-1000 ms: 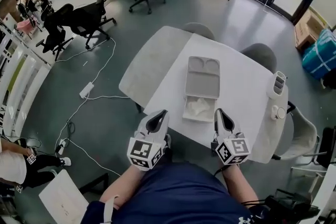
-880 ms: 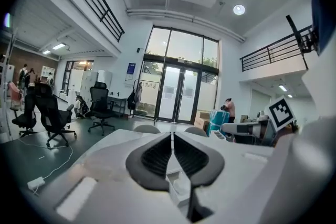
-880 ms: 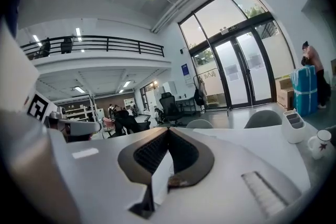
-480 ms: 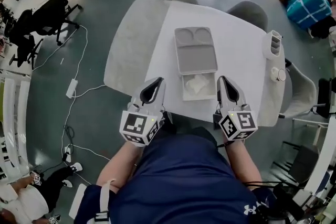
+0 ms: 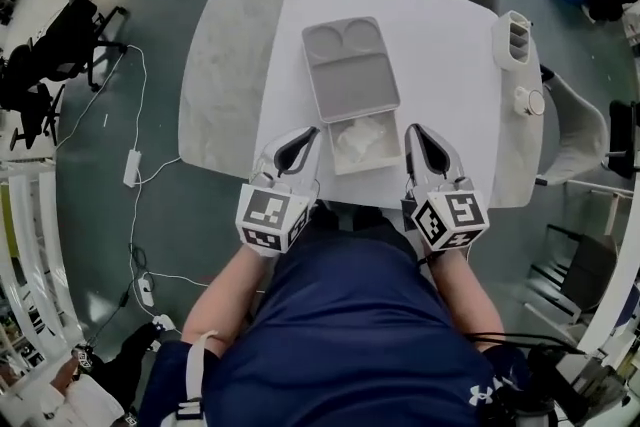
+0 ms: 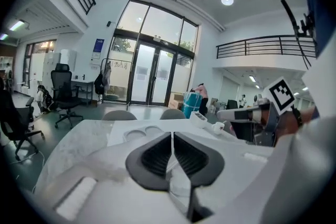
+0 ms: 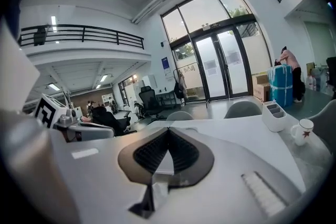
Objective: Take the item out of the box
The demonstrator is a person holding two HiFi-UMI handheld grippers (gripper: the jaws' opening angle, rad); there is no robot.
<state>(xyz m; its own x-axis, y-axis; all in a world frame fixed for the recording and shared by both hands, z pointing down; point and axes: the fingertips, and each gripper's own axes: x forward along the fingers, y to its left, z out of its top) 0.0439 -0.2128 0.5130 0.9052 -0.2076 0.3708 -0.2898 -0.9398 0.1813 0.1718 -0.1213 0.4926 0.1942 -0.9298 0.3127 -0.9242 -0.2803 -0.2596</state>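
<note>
Head view, box: the box lies open on the table, with its lid flat on the far side and its tray toward the person.
Head view, item: a white crumpled item sits inside the near tray.
Head view, progress: the item is not out of the box, so I judge nothing of the task done. The reach, the grasp and the lift-out are all left.
Head view, left gripper: the left gripper hangs at the table's near edge, just beside the tray's left wall. It appears clear of the item.
Head view, right gripper: the right gripper is near the tray's right wall, a little further off than the left one. The item lies between the 2 grippers, slightly ahead of their tips.
Left gripper view, jaws: the 2 ribbed pads are pressed together with nothing between them.
Left gripper view, box: the lid's 2 round recesses show just past the tips to the left. The item is hidden behind the gripper's own body.
Right gripper view, jaws: the pads meet at their tips and hold nothing.
Right gripper view, surroundings: only bare table, a white organizer and a cup show to the right. Neither box nor item can be made out here.
Next move, judgement: 1 gripper must part its jaws before it can close on the item.
</note>
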